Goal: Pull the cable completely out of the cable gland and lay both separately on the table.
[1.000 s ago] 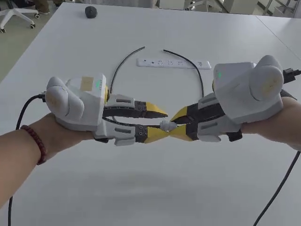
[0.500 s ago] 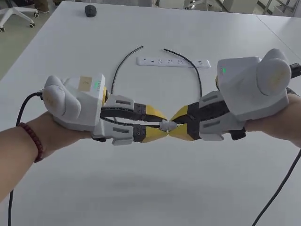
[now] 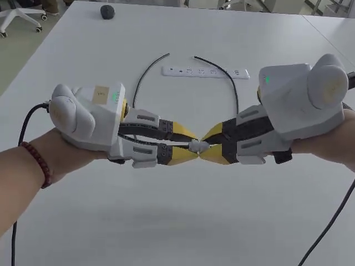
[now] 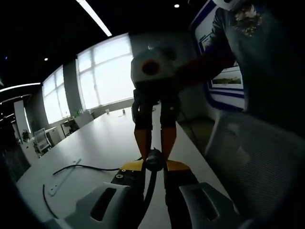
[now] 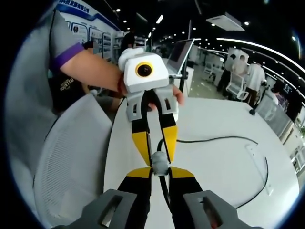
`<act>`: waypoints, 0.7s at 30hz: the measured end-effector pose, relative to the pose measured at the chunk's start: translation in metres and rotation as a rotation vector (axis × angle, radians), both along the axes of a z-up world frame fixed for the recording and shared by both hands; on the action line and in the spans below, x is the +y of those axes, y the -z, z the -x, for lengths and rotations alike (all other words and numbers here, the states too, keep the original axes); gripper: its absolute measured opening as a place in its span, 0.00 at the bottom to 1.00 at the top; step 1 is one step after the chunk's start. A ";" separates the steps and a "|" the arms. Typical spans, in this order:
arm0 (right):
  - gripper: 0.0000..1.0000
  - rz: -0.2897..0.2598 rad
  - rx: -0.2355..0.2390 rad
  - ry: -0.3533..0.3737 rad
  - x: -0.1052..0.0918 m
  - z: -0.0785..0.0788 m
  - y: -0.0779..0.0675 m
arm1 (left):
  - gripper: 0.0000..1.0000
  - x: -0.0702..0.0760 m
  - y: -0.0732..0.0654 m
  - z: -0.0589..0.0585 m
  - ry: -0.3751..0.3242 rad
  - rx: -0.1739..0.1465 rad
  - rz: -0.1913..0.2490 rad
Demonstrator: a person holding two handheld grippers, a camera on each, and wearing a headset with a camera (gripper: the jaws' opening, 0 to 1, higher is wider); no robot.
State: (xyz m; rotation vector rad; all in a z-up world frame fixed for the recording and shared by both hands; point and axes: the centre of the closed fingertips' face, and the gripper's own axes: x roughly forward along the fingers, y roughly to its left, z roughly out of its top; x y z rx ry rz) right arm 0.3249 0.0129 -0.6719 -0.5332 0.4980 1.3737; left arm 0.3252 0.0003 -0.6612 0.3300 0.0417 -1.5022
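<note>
Grip set: right gripper (image 3: 206, 147) pinching cable gland (image 3: 197, 147), left gripper (image 3: 191, 145) apparently clamping cable (image 3: 138, 80) beside it; next, pull apart toward 9 and 3 o'clock.

Head view bright and sharp; gripper views dimmer (fisheye-bent edges).

L claw (image 3: 190, 146) & R claw (image 3: 209, 146) tip-to-tip mid-air, both pinched closed, forearms angled inward
</note>
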 end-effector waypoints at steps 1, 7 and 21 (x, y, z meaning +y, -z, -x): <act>0.09 -0.008 -0.001 -0.002 0.000 0.000 -0.001 | 0.15 0.001 -0.001 0.000 0.000 0.002 0.003; 0.16 -0.114 0.104 0.068 0.002 -0.003 -0.013 | 0.15 0.004 -0.001 0.002 0.005 -0.011 -0.003; 0.09 -0.116 0.205 0.066 0.001 0.004 -0.005 | 0.15 0.004 -0.008 0.004 0.021 -0.058 0.002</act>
